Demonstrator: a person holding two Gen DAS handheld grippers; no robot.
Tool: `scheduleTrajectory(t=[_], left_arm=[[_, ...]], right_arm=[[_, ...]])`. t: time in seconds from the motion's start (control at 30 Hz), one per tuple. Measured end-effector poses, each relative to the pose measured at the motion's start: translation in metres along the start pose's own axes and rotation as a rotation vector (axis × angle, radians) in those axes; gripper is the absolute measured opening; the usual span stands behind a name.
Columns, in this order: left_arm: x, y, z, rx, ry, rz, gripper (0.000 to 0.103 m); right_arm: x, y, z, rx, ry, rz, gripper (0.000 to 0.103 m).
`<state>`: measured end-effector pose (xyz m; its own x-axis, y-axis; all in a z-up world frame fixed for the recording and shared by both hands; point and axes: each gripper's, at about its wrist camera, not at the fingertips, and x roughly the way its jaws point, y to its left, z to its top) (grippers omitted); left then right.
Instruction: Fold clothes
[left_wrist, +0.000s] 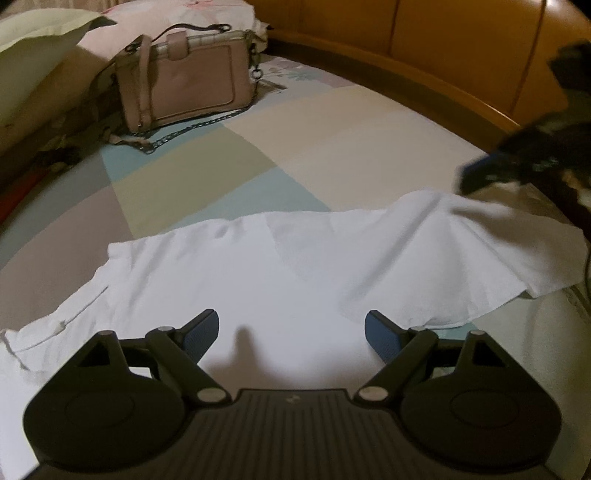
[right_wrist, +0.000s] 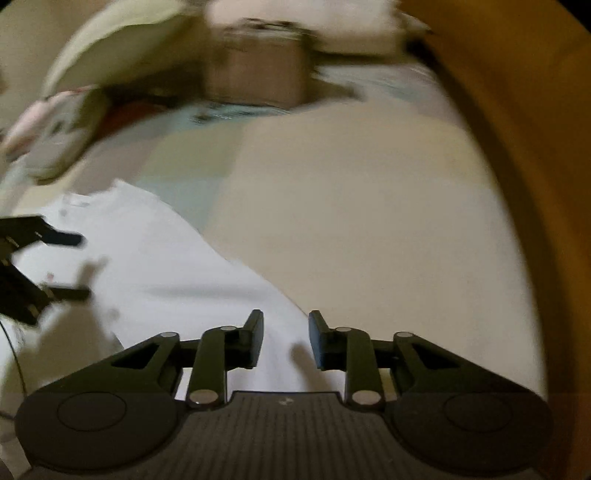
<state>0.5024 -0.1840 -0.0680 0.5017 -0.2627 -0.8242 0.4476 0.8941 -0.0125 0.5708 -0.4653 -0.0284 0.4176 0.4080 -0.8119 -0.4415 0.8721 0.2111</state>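
Left wrist view, read from left edge to right. Far upper left: pale pillow (left_wrist: 33, 48), then a pink handbag (left_wrist: 184, 79) with a dark chain, standing on the patchwork bedspread (left_wrist: 229, 155). Lower half: white garment (left_wrist: 258, 266) lying spread across the frame, a hemmed end bunched at lower left, a folded-over flap raised slightly at right. Bottom centre: left gripper (left_wrist: 291, 334), jaws spread wide, nothing between the pads, hovering over the garment's near middle. Upper right edge: wooden bed frame (left_wrist: 461, 48), and below it the right gripper (left_wrist: 480, 177), blurred, tip just above or touching the flap's far corner (cannot tell which).

Right wrist view: left gripper (right_wrist: 70, 266) at the left edge over the white garment (right_wrist: 155, 266); right gripper (right_wrist: 286, 339) at bottom centre, jaws partly apart, no cloth pinched between them, garment edge passing underneath; plain bedspread (right_wrist: 369, 221) beyond.

Handling, as a judgement: thin, soft, light cloth, limp, likely to sag and crease, no fragility. Best taken by pinching a corner or hem edge, both layers together at the folded flap.

Long axis running left to right across the left wrist frame, hemmed end toward lower left, folded end toward right.
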Motion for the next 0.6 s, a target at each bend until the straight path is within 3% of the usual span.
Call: scheduleTrajectory(t=[0.1,0.2,0.33,0.43,0.53,0.6], left_arm=[[-0.003,0.007,-0.004,-0.009,-0.006,0.026,0.086],[-0.008,0.018,-0.01,-0.019,-0.013,0.044,0.086],[-0.01,0.038,-0.016,-0.04,-0.017,0.059,0.086],[-0.005,0.053,-0.016,-0.068,-0.013,0.07,0.086],[-0.003,0.063,-0.013,-0.082,-0.016,0.068,0.086],[-0.003,0.067,-0.009,-0.079,-0.023,0.06,0.086]], right_arm=[[0.037,0.033,0.025,-0.095,0.013,0.017,0.038],[0.049,0.065,0.036,-0.099,0.015,0.003,0.038],[0.045,0.095,0.017,0.078,0.026,-0.129,0.038],[0.064,0.107,0.001,0.175,0.06,-0.223,0.038],[0.084,0.119,0.0,0.11,0.001,-0.33,0.043],[0.092,0.115,0.009,0.08,-0.035,-0.342,0.048]])
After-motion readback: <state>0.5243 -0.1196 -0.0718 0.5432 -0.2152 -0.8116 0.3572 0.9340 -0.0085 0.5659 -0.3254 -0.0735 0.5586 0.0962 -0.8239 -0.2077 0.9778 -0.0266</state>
